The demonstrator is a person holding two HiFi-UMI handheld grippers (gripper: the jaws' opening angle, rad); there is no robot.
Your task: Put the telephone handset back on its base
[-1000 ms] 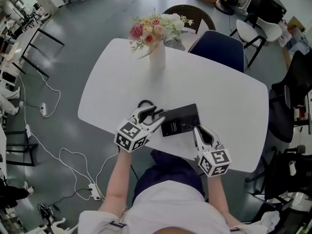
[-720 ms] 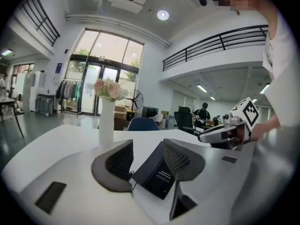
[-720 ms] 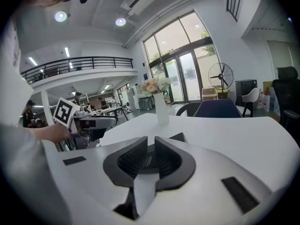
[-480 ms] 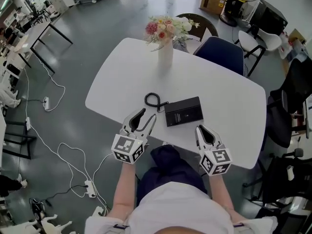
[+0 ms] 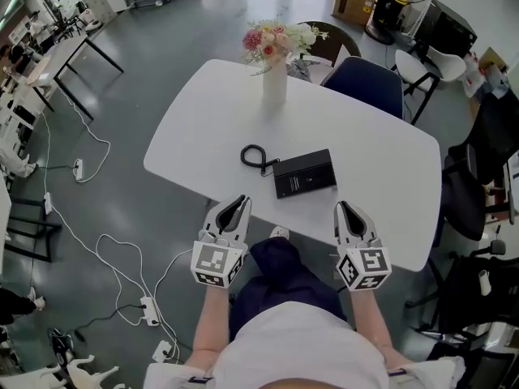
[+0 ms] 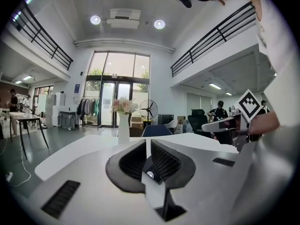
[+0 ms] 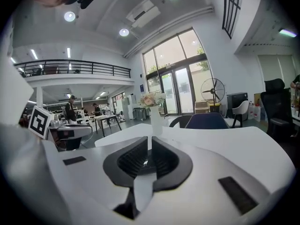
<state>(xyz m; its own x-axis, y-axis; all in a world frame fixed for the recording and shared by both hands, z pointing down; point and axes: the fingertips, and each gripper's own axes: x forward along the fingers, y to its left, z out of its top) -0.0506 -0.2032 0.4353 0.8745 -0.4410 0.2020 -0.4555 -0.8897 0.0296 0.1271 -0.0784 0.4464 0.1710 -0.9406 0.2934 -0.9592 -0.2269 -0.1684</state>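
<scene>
The black telephone (image 5: 304,173) lies flat on the white table (image 5: 389,160), and its handset seems to rest along the base's left side. Its coiled cord (image 5: 255,156) curls to the left of it. My left gripper (image 5: 241,199) hangs just off the table's near edge, well short of the phone. Its jaws are closing to a thin slit with nothing between them (image 6: 146,142). My right gripper (image 5: 345,206) sits at the near edge to the right, jaws together and empty (image 7: 150,138). Neither gripper view shows the phone.
A white vase of flowers (image 5: 274,87) stands at the table's far side. A blue chair (image 5: 365,87) and a round brown chair (image 5: 324,35) sit behind it. Cables and a power strip (image 5: 150,306) trail on the floor at left. Dark office chairs stand at right.
The left gripper has let go at the phone's left side and drawn back to the table's near edge, its jaws coming together. The right gripper has also pulled back slightly.
</scene>
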